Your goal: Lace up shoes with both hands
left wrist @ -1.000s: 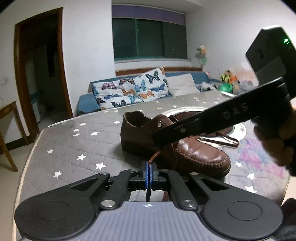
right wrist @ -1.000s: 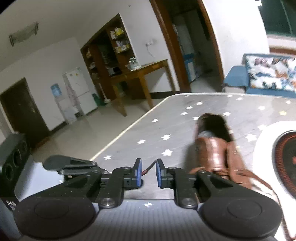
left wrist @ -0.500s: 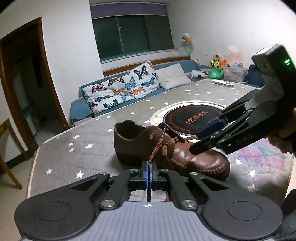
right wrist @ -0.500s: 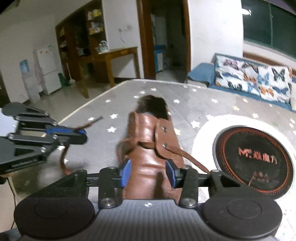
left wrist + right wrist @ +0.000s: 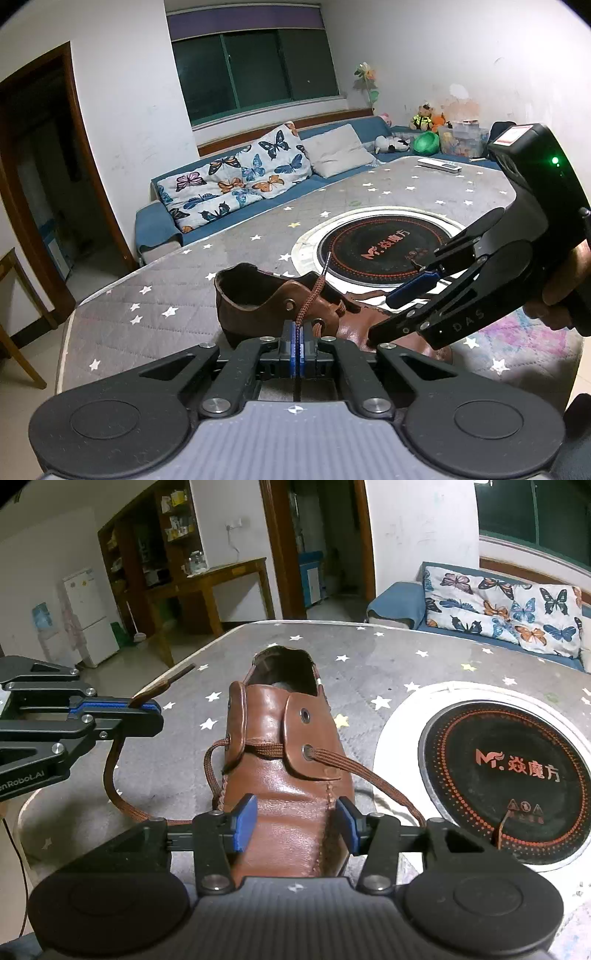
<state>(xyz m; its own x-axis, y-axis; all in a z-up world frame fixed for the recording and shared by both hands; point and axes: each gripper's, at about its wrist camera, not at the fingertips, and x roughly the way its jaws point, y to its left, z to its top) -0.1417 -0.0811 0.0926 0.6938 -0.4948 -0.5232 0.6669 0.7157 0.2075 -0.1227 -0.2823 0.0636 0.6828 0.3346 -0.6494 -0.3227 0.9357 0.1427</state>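
A brown leather shoe (image 5: 288,782) lies on the grey star-patterned table cover (image 5: 369,653), heel away from my right wrist camera. My left gripper (image 5: 297,341) is shut on the brown shoelace (image 5: 309,302), whose tip sticks up past the pads. In the right wrist view the left gripper (image 5: 147,709) holds that strand, which loops down from the left eyelet (image 5: 228,736). My right gripper (image 5: 297,825) is opening, its blue pads (image 5: 245,823) on either side of the shoe's toe, apparently not pressing it. The other lace strand (image 5: 369,775) trails right from the right eyelet.
A round black cooktop (image 5: 506,768) is set in the table right of the shoe. A remote (image 5: 439,165) lies at the far side. The table edge (image 5: 33,801) runs close on the left. A sofa with a butterfly pillow (image 5: 236,184) stands behind.
My right gripper widened from nearly shut around the lace, let it go, and swung over the shoe's toe. The left gripper kept its hold on the lace and rose slightly.
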